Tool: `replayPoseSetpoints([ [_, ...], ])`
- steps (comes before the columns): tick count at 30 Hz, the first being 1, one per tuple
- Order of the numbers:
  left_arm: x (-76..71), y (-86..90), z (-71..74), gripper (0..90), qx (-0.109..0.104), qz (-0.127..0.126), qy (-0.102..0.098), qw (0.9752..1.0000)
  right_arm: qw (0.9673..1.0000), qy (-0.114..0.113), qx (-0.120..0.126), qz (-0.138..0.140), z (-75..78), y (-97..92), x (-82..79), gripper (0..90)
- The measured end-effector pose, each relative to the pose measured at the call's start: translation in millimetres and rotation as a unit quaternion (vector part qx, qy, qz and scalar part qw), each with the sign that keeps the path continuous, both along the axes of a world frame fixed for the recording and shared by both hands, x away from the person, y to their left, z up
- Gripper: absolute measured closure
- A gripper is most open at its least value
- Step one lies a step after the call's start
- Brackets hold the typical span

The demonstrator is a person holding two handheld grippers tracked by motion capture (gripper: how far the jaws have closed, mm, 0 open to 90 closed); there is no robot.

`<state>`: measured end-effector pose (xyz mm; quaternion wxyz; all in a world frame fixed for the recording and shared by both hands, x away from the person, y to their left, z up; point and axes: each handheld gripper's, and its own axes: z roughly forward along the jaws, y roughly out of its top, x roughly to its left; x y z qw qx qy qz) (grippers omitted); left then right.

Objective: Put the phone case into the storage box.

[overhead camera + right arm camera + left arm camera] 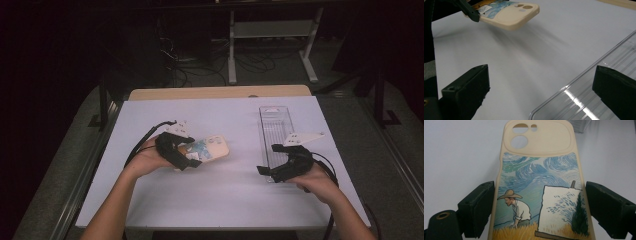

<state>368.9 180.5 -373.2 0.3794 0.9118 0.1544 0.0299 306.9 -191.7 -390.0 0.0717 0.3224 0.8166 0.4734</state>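
A cream phone case point(212, 147) printed with a painting of a man in a straw hat at an easel hangs a little above the white table. My left gripper point(192, 157) is shut on it across its width; in the left gripper view both jaws press the long edges of the phone case point(539, 170), camera cut-outs pointing away. The right gripper view has the phone case point(509, 13) in the air at the upper left, its shadow on the table below. My right gripper point(270, 159) stands open at the near end of a clear plastic tray point(275, 125), nothing between its jaws.
The white table point(225, 200) has bare room in the middle and along the front. The clear tray point(586, 95) lies lengthwise at the right, its near corner between my right gripper's jaws. Beyond the table's far edge are a dark floor, cables and a metal frame point(272, 30).
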Motion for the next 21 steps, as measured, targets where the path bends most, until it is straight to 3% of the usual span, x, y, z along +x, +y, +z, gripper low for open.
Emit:
replayPoseSetpoints([
  [11, 10.5, -0.9, 10.3, 11.4, 0.003, -0.017, 0.007, 0.9998, 0.9999, -0.008, 0.005, 0.005, 15.3, -8.5, 17.9, 0.6],
  [21, 10.0, 0.8, 8.5, 11.4, 0.003, -0.031, 0.011, 0.9994, 0.9999, 0.007, 0.000, 0.016, 14.2, -10.3, 40.7, 0.5],
])
